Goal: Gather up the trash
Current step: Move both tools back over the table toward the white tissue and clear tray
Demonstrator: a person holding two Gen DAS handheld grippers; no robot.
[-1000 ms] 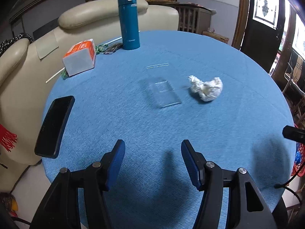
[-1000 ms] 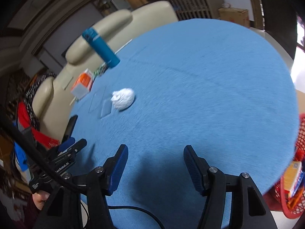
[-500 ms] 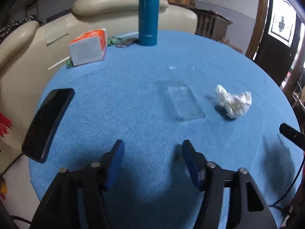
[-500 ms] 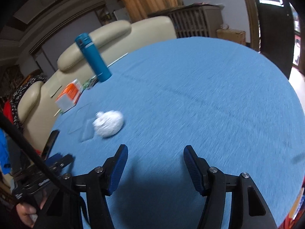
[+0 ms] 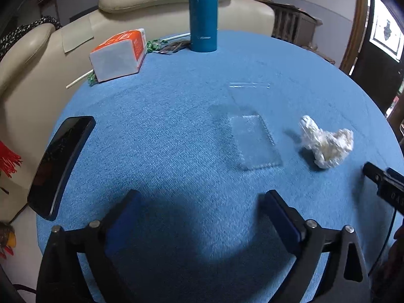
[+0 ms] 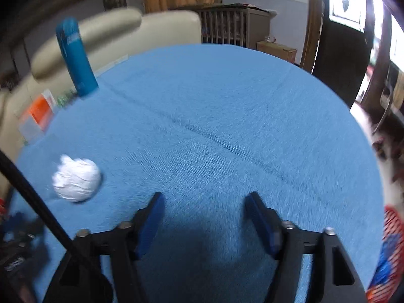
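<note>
Our left gripper (image 5: 202, 202) hangs over the near part of the round blue table (image 5: 164, 151) with its jaws spread wide and nothing between them; they have just been opening, and they now stand much farther apart than a second ago. Our right gripper (image 6: 204, 204) is likewise released over bare cloth, its jaws also having just been opening, with nothing between its blue pads (image 6: 151, 217). The crumpled white tissue (image 5: 325, 144) lies on the table to the right of the clear plastic sheet (image 5: 255, 139), apart from it and free of both grippers. It is a lumpy wad, somewhat longer side to side in the left view, with one peak raised at its left end; in the blurred right view it looks nearly round, so we cannot give it a sure heading. The clear sheet lies flat, its long axis running away from us toward the teal bottle (image 5: 203, 12), which stands upright at the far edge. Left of the sheet, the orange-and-white carton (image 5: 118, 54) sits at the far left and the dark phone (image 5: 60, 161) overhangs the left rim. Compared with a second ago, the tissue sits closer to both cameras, and in the right view it has drawn down near the left finger.
</note>
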